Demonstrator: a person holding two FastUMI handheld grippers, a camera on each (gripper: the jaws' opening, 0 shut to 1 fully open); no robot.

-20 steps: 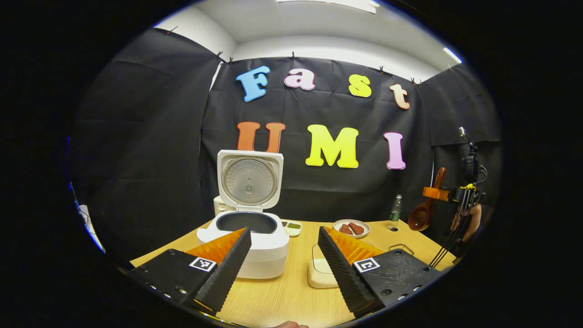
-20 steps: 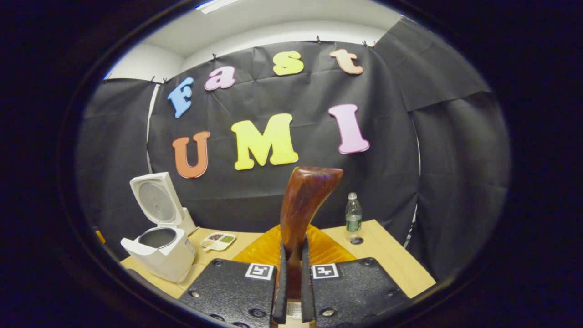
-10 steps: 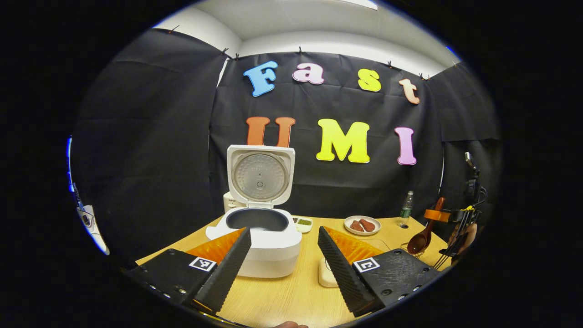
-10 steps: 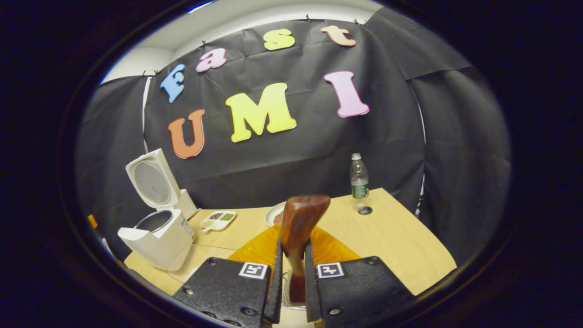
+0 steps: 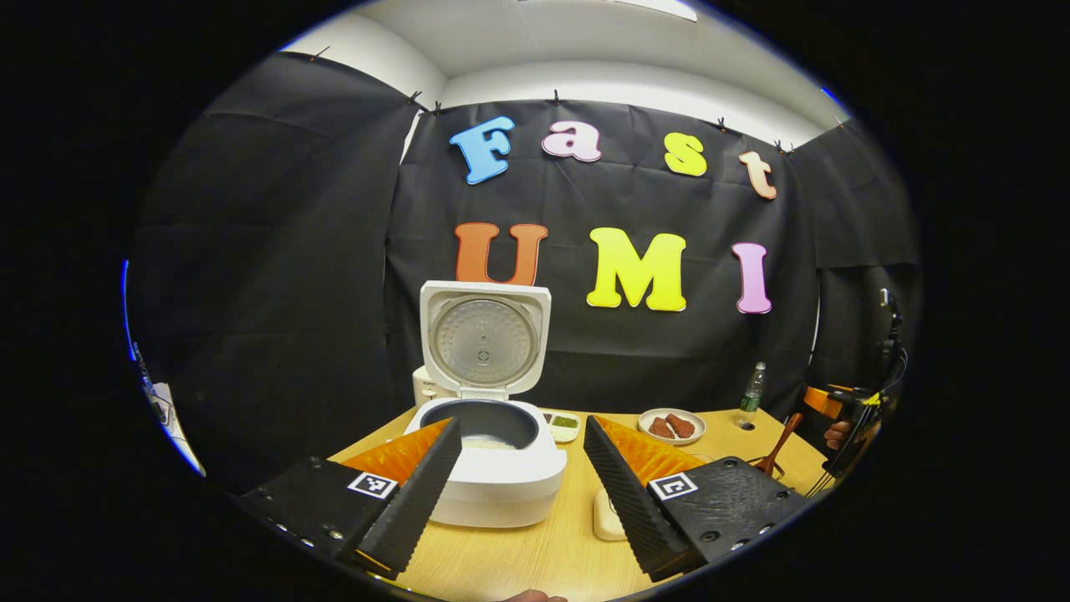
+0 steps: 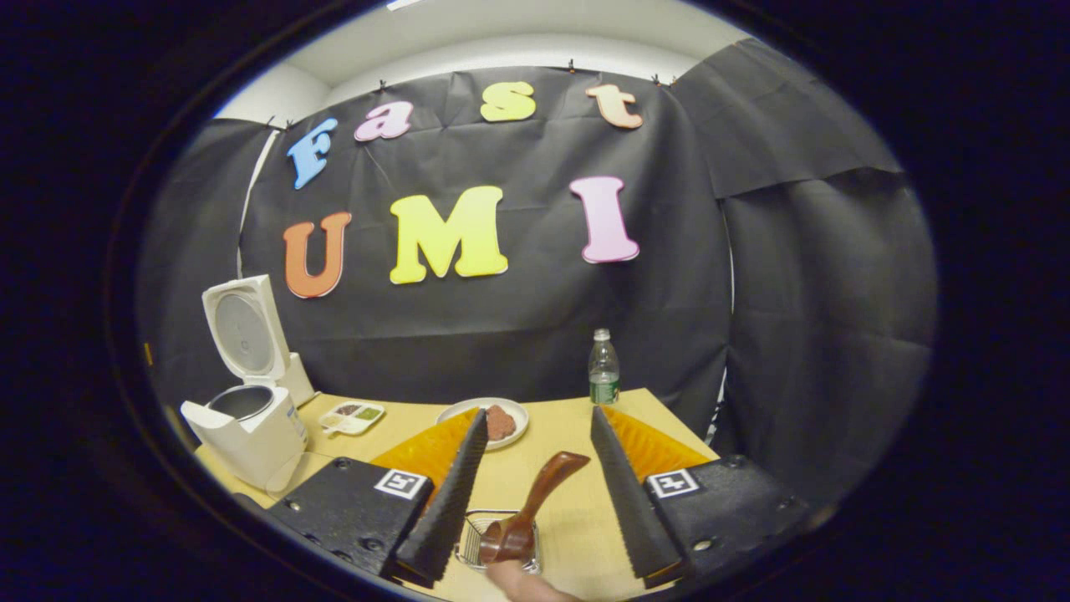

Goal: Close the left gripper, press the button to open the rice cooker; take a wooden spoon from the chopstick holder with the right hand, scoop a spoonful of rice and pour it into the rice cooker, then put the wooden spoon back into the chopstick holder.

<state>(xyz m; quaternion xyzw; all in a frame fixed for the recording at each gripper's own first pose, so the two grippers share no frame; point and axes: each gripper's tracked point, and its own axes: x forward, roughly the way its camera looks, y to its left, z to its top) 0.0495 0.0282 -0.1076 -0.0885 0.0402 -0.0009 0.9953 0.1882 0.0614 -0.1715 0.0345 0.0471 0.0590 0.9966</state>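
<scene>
The white rice cooker (image 5: 493,481) stands open, its lid (image 5: 485,339) upright and pale rice lying in the pot. My left gripper (image 5: 522,425) hovers open in front of it, holding nothing. The wooden spoon (image 6: 528,508) rests bowl-down in the wire chopstick holder (image 6: 468,543), its handle leaning up to the right. My right gripper (image 6: 537,416) is open just above it, its fingers wide on either side of the handle and not touching it. In the left gripper view the spoon (image 5: 779,447) and the right gripper (image 5: 840,405) sit at the table's far right.
A plate of brown food (image 6: 493,418), a water bottle (image 6: 603,376) and a small divided dish (image 6: 353,415) stand along the back of the wooden table (image 6: 652,410). A white box (image 5: 603,518) sits right of the cooker. The cooker (image 6: 247,426) stands far left in the right gripper view.
My right gripper brought the spoon down into the chopstick holder, then opened and let it go. The left gripper stayed open, shifting only slightly.
</scene>
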